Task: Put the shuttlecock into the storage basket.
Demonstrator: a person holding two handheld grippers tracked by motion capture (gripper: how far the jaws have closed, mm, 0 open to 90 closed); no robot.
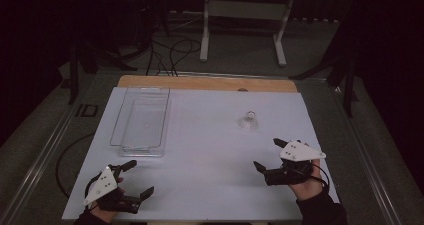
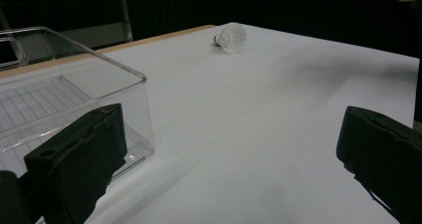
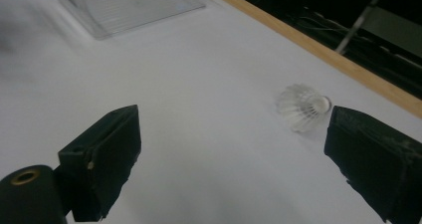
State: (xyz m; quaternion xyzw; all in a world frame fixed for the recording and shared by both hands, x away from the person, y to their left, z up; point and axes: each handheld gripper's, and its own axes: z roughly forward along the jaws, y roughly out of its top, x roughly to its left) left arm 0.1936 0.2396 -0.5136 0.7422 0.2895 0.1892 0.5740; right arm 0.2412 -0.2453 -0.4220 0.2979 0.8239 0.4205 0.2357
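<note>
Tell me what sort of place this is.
Probably a lab recording rig: a white table amid dark drapes, cables on the floor, and only staged props, a clear bin and a shuttlecock.

1. Bin point(image 1: 141, 119) sits on tabletop point(image 1: 210, 150), left-rear.
2. Shuttlecock point(image 1: 248, 120) lies well right of bin.
3. Left tool point(image 1: 136, 177) is in front of bin.
4. Right tool point(image 1: 269, 155) is in front of shuttlecock, well right of bin.
</note>
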